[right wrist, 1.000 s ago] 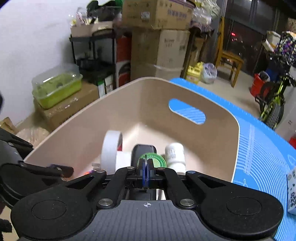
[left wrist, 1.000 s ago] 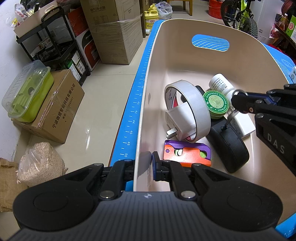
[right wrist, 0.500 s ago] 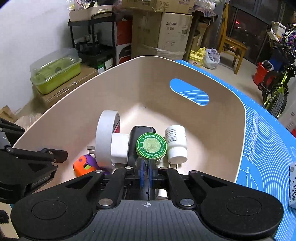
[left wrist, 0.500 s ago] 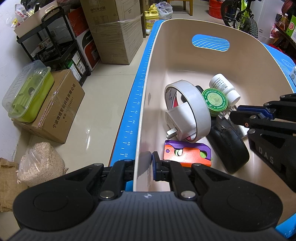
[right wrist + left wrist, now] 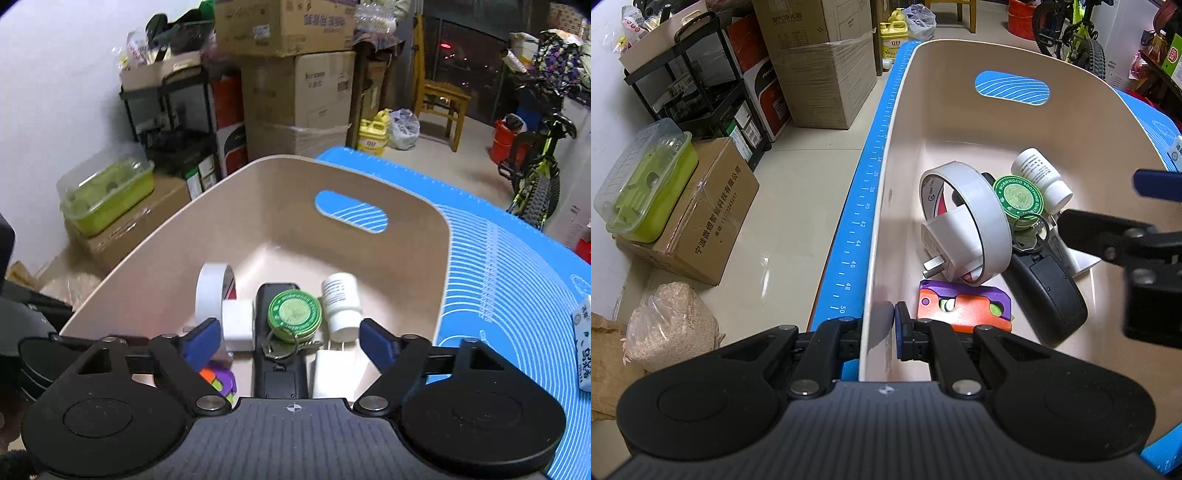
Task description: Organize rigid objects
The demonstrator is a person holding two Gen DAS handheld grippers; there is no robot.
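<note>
Eight or so rigid things already lie in the beige bin (image 5: 1071, 122), which stands at the left edge of the blue mat (image 5: 517, 266) on the table; we judge the sorting well along.

Going down in size: the black remote (image 5: 1049, 291) lies lengthwise near the bin's right wall, the roll of white tape (image 5: 971, 218) stands on edge against a white plug adapter (image 5: 945, 243), and the orange-and-purple toy (image 5: 964, 304) sits at the near wall. Then come a white charger (image 5: 336, 373), the white pill bottle (image 5: 341, 306), the green ointment tin (image 5: 293, 314) resting on the remote, and last a small key ring (image 5: 282, 347) (keys attached) on the remote beside the tin.

Our right tool (image 5: 291, 339) has just been opening; its jaws now stand wide above the keys, and nothing is between them, so we take the keys as freshly delivered. Our left tool (image 5: 882, 325) is clamped on the bin's near wall, steadying it.

Left over, as far as we see: one small patterned packet (image 5: 585, 347) at the mat's right edge, outside the bin. Whether more waits out of view we cannot tell.
</note>
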